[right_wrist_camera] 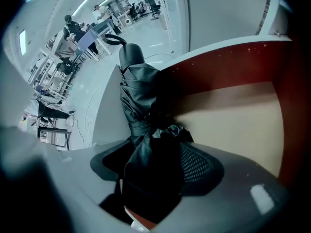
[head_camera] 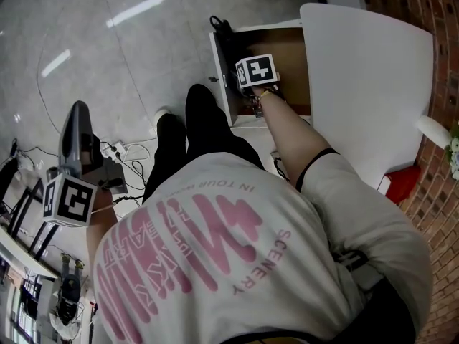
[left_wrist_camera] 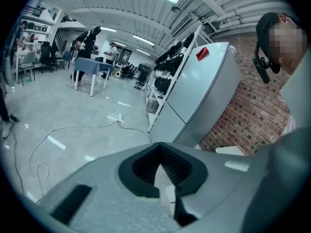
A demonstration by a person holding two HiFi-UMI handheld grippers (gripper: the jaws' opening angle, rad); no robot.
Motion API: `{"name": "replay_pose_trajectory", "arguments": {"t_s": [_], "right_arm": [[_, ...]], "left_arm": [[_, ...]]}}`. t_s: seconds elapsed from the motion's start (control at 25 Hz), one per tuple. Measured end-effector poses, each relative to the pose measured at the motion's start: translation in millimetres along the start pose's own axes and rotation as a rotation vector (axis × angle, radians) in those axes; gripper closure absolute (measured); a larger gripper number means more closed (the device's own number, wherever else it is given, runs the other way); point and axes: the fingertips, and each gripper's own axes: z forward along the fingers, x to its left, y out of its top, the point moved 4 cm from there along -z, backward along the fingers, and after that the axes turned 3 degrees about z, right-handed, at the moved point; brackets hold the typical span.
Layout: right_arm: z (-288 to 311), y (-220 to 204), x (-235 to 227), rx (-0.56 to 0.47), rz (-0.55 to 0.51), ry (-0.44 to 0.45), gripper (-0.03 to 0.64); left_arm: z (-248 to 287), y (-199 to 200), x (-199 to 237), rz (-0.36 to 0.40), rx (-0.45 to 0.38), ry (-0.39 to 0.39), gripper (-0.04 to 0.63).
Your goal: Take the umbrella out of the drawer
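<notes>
A black folded umbrella (right_wrist_camera: 141, 106) lies along the left wall of the open drawer (right_wrist_camera: 233, 120), which is white outside with a brown floor. In the right gripper view its bunched fabric fills the gap of my right gripper (right_wrist_camera: 155, 178), whose jaws stand wide around it without a clear squeeze. From the head view the right gripper (head_camera: 257, 97) reaches steeply down into the drawer (head_camera: 290, 52), fingertips hidden under its marker cube. The umbrella's black end (head_camera: 217, 25) pokes out at the drawer's far corner. My left gripper (head_camera: 75, 124) hangs beside my left side over the floor, jaws together and empty (left_wrist_camera: 163, 176).
A white cabinet top (head_camera: 366, 84) spreads right of the drawer, with a brick wall (head_camera: 434, 199) and a red object (head_camera: 403, 183) beyond. A power strip and cables (head_camera: 115, 149) lie on the floor by my feet. Racks and a white cabinet (left_wrist_camera: 204, 86) stand in the room.
</notes>
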Motion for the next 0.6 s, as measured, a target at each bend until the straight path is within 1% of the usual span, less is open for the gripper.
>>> {"name": "replay_pose_trajectory", "arguments": {"t_s": [0.24, 0.44, 0.6], "right_arm": [[12, 3, 0, 0.003, -0.051, -0.004, 0.278], [17, 3, -2, -0.003, -0.055, 0.031, 0.279], [20, 1, -2, -0.063, -0.083, 0.092, 0.3]], "left_arm": [[1, -7, 8, 0.004, 0.021, 0.028, 0.592], [2, -18, 15, -0.021, 0.037, 0.033, 0.592], [4, -24, 21, -0.029, 0.047, 0.041, 0.593]]}}
